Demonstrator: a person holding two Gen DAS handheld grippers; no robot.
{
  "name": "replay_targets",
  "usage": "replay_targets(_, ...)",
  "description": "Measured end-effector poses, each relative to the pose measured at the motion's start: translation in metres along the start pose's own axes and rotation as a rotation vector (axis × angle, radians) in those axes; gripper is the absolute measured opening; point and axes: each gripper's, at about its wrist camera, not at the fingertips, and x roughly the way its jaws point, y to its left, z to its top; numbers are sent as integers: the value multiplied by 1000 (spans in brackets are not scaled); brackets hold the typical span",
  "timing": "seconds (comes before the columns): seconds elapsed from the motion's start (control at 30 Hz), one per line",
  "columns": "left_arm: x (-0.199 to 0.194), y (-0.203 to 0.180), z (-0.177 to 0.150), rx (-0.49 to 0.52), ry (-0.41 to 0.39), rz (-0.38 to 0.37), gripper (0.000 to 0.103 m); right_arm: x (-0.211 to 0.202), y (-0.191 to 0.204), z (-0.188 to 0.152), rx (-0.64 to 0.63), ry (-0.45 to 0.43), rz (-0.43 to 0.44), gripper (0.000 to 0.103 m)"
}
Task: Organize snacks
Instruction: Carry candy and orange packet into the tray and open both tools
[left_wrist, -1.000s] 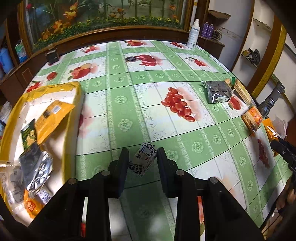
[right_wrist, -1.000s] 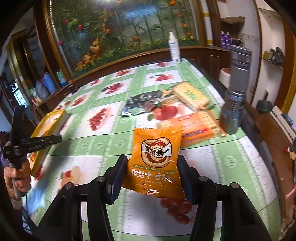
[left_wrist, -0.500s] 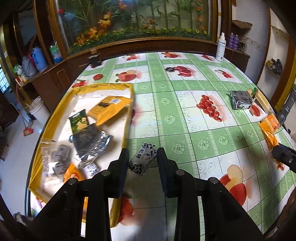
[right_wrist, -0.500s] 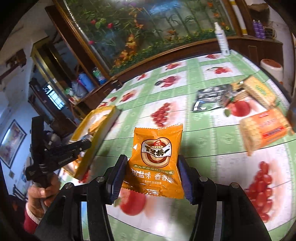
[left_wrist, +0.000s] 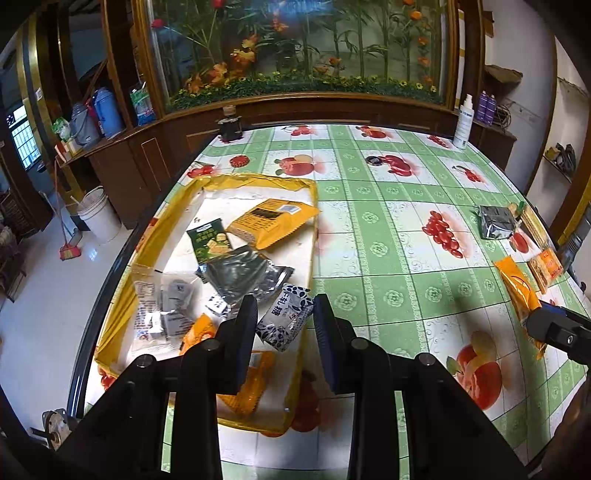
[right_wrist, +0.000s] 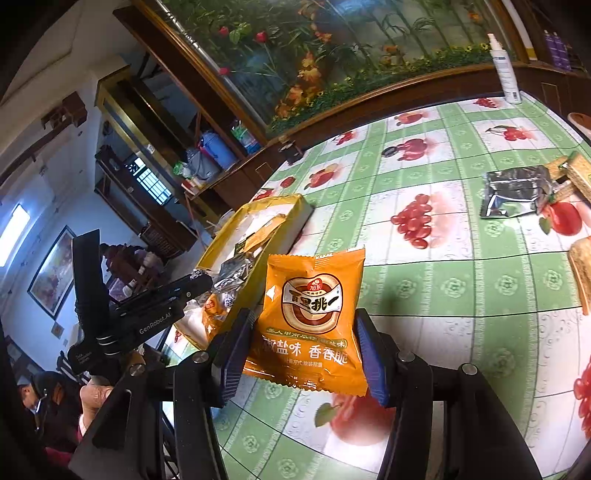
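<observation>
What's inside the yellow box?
The yellow box holds snack packets: a big yellow one, a green one, a dark shiny one and clear ones. The left claw covers part of it.

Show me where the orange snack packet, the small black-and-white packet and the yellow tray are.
orange snack packet (right_wrist: 312, 314): right wrist view, on the round logo on its front.
small black-and-white packet (left_wrist: 286, 318): left wrist view, on the middle of its printed face.
yellow tray (left_wrist: 258, 181): left wrist view, on its far rim.
</observation>
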Motion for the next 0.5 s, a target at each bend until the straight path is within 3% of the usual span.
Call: replay_targets(0.5,-4,46,-3,-80,-10,41,29,41,46,9,-90,59,69,55)
